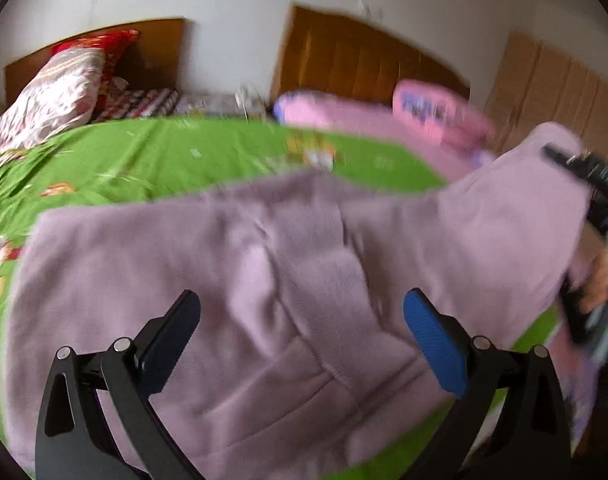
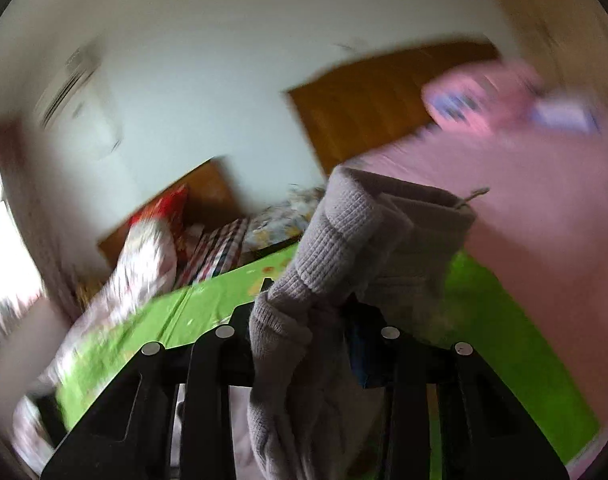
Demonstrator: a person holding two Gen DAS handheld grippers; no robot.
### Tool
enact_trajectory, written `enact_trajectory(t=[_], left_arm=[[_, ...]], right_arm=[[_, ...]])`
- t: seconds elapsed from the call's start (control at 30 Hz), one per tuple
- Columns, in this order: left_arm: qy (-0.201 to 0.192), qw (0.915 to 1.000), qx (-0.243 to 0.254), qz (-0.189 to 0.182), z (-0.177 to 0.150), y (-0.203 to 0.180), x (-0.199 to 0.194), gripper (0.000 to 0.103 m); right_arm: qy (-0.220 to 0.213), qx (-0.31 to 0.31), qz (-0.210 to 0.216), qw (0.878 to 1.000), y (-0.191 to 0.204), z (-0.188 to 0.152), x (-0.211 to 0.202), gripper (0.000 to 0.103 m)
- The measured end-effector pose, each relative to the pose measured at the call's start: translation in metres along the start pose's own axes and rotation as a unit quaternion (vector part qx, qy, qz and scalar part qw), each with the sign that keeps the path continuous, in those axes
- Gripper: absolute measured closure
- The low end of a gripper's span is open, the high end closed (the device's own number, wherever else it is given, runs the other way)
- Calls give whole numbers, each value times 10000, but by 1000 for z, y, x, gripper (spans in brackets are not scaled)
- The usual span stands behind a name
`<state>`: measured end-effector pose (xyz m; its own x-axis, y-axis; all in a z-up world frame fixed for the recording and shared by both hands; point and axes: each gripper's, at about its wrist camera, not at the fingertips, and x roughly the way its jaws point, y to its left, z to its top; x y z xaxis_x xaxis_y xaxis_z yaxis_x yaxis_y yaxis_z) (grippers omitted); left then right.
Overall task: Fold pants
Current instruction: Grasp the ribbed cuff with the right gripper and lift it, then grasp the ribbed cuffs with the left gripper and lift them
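Note:
Lilac knitted pants (image 1: 264,260) lie spread across the green bedsheet (image 1: 164,160). My left gripper (image 1: 300,316) is open just above the pants, its fingers wide apart and nothing pinched between them. At the right edge of the left wrist view a hand (image 1: 600,280) holds my right gripper (image 1: 584,184), which lifts one end of the pants off the bed. In the right wrist view that right gripper (image 2: 304,312) is shut on the ribbed end of the pants (image 2: 344,240), and the bunched cloth hides its pads.
A pink blanket (image 1: 364,116) and a pink pillow (image 1: 440,112) lie against the wooden headboard (image 1: 344,52) at the far right of the bed. A patterned quilt (image 1: 52,92) and a red pillow (image 1: 112,48) are piled at the far left. Brown panels (image 1: 564,88) stand on the right.

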<state>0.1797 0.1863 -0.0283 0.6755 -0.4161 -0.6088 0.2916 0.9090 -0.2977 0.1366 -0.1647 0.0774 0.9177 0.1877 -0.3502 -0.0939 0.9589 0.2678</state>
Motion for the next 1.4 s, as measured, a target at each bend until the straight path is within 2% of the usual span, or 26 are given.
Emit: enact_trajectory(t=[0.03,0.1,0.17,0.23,0.27,0.3,0.37,0.4,0.43,0.53,0.63,0.7,0.8,0.87,0.93,0.97,1.0,1.07,1.1,1.13,1.17,1.2,1.23,1.3,1.4], left_arm=[[-76,9997,-204,-76,3,12,-10,2],[-289,9957,-856,-207,7,50,-37,2],[-488,9854,-1593,-341,5,93,-63,2],[-530,9754,-2088,-461,0,127,-81,2],[-519,9729,-2191,-519,-3,137,-86,2],[-495,9711,-2262,-575,-5,145,-90,2],[-365,9692,-2347,-656,-10,153,-93,2],[-271,9695,-2323,-731,-10,153,-91,2],[-201,9695,-2293,-841,-10,151,-89,2],[47,9674,-2205,-1248,-2,138,-77,2],[423,9611,-2067,-1783,13,116,-55,2],[767,9525,-2018,-2150,28,100,-34,2],[1259,9475,-1896,-2245,37,81,-1,2],[1657,9359,-2013,-2368,38,74,26,2],[1963,9306,-2047,-2312,37,69,49,4],[2049,9321,-2035,-2186,36,67,56,9],[2093,9344,-2025,-2049,36,65,60,10],[2043,9380,-1986,-1974,36,63,60,12],[2005,9400,-1966,-1940,33,62,57,14],[1992,9403,-1980,-1921,32,63,57,15],[1959,9401,-2016,-1926,30,67,56,15],[1938,9395,-2047,-1948,29,69,55,15],[1937,9393,-2047,-1955,29,69,55,15],[1951,9398,-2027,-1940,29,68,55,11],[1945,9406,-1984,-1954,31,60,59,4]], right_arm=[[-2,-407,105,9991,27,-1,5,70],[-8,-1398,344,9896,89,-15,11,70],[152,-2203,570,9737,140,-40,23,70],[470,-3277,818,9401,195,-89,38,71],[602,-3554,870,9287,207,-105,43,72],[906,-3970,996,9079,224,-135,52,74],[1280,-4489,947,8793,237,-177,64,75],[1046,-4815,738,8670,241,-194,63,74],[887,-4941,657,8624,242,-200,60,74],[626,-4781,607,8740,237,-192,51,74],[233,-4789,458,8764,236,-189,44,75],[82,-4898,373,8710,237,-196,40,75],[-27,-5041,278,8632,238,-203,35,74],[-23,-5118,250,8587,238,-209,33,73],[57,-5135,404,8571,238,-211,26,65],[109,-5131,500,8568,236,-210,22,52],[69,-5107,552,8580,231,-207,14,37],[5,-4903,615,8694,214,-198,-3,31],[29,-4611,726,8844,199,-189,-14,31],[-33,-4167,823,9053,177,-178,-27,30],[-87,-3925,820,9161,165,-174,-34,28],[-117,-3527,760,9326,142,-167,-44,23],[-76,-3292,655,9420,126,-164,-48,20],[270,-2830,353,9581,90,-164,-50,19],[910,-2333,95,9681,52,-175,-42,19]])
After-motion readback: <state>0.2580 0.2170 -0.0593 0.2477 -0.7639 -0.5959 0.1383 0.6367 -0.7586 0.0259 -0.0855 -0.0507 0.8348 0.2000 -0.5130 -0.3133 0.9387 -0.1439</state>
